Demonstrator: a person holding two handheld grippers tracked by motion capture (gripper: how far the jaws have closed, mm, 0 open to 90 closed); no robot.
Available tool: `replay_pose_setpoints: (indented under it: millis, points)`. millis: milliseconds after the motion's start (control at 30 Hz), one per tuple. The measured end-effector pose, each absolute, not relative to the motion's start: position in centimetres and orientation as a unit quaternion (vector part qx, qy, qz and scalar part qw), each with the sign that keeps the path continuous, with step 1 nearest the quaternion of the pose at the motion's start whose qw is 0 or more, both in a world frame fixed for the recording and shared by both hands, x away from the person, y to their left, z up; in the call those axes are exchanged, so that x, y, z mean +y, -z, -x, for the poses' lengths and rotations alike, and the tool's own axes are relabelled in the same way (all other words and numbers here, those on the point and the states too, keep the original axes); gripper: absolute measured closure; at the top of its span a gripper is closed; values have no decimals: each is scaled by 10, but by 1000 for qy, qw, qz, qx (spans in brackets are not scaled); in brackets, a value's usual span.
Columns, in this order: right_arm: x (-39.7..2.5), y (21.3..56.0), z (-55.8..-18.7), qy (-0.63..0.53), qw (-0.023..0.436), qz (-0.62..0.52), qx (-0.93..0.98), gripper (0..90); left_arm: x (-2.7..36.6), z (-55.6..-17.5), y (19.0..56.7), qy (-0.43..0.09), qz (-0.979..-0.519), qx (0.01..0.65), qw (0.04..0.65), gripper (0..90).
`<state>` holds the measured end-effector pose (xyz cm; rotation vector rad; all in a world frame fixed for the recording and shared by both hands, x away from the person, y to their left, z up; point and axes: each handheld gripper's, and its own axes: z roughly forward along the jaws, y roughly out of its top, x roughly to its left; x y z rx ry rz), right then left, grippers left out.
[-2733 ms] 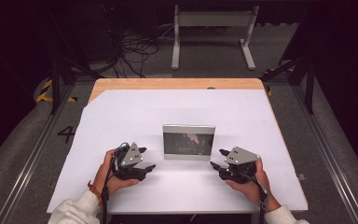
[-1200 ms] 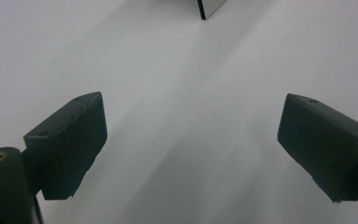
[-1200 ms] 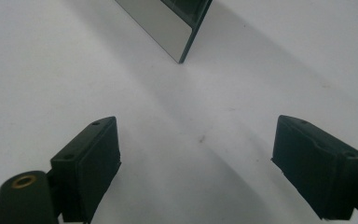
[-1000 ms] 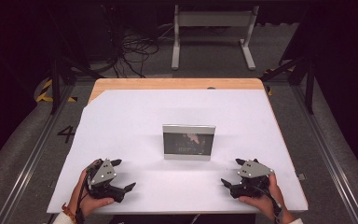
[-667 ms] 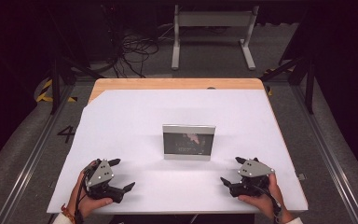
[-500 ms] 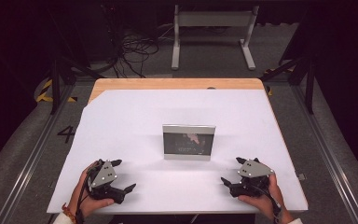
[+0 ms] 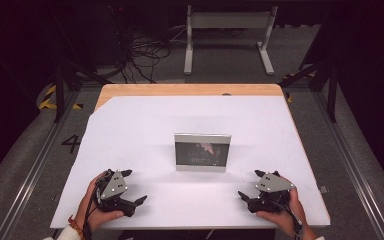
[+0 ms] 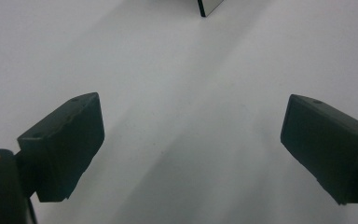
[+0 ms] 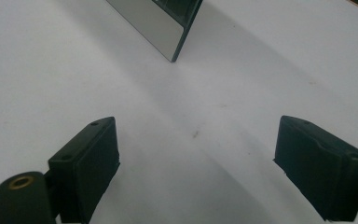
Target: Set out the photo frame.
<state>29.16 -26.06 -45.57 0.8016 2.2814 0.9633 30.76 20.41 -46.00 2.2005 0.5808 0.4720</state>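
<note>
Since 2.7 s back, both grippers are sitting nearer the table's [image 7: 130, 125] front edge. I'm keeping left gripper [image 7: 130, 200] and right gripper [image 7: 250, 196] jaws wide apart, gripping nothing. Photo frame [image 7: 202, 152] is standing upright mid-table, at 12 o'clock between them.

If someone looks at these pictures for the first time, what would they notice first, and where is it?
The eye goes first to the framed picture, which stands upright near the middle of the white table cover, silver-edged with a dark image. Next come the left gripper and the right gripper, each held in a hand near the table's front edge, to either side of the frame, jaws open and holding nothing.
</note>
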Motion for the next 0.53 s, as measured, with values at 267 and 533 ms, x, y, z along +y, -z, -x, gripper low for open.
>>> replay_pose_setpoints:
  millis: [267, 533]
  points:
    - [-262, 457, -291, -355, 265, -296, 846, 140, 202, -312, 461, -187, -872, 230, 389, 71]
    - [-263, 456, -290, -357, 267, -297, 845, 140, 202, -315, 463, -187, -873, 236, 383, 75]
